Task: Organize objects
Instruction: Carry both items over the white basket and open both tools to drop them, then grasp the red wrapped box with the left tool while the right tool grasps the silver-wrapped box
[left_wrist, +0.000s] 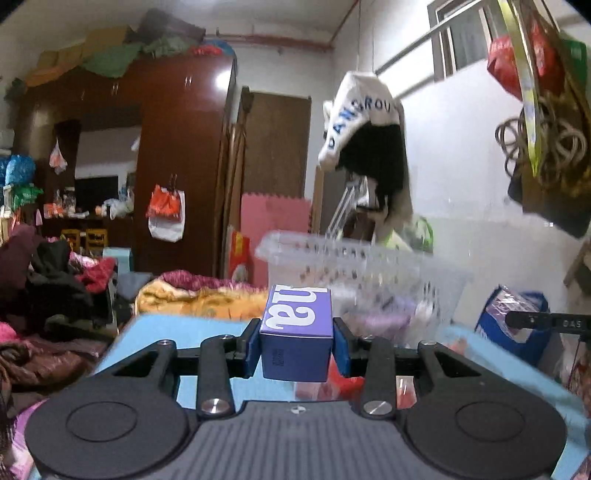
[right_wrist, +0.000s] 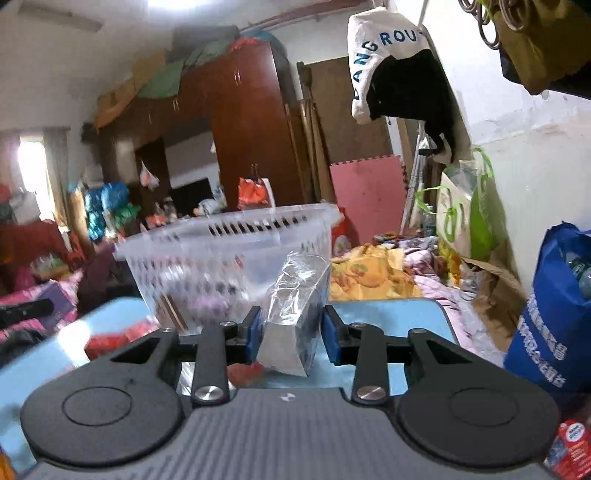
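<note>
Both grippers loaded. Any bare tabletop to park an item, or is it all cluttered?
Bare blue table right of the clear basket, ahead of the right gripper and its wrapped packet. Another patch left of the left gripper, which holds the purple box. Red packets crowd the basket's foot.

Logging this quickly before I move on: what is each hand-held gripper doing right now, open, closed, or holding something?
Left hand-held gripper: closed on a purple box.
Right hand-held gripper: closed on a clear plastic packet.
</note>
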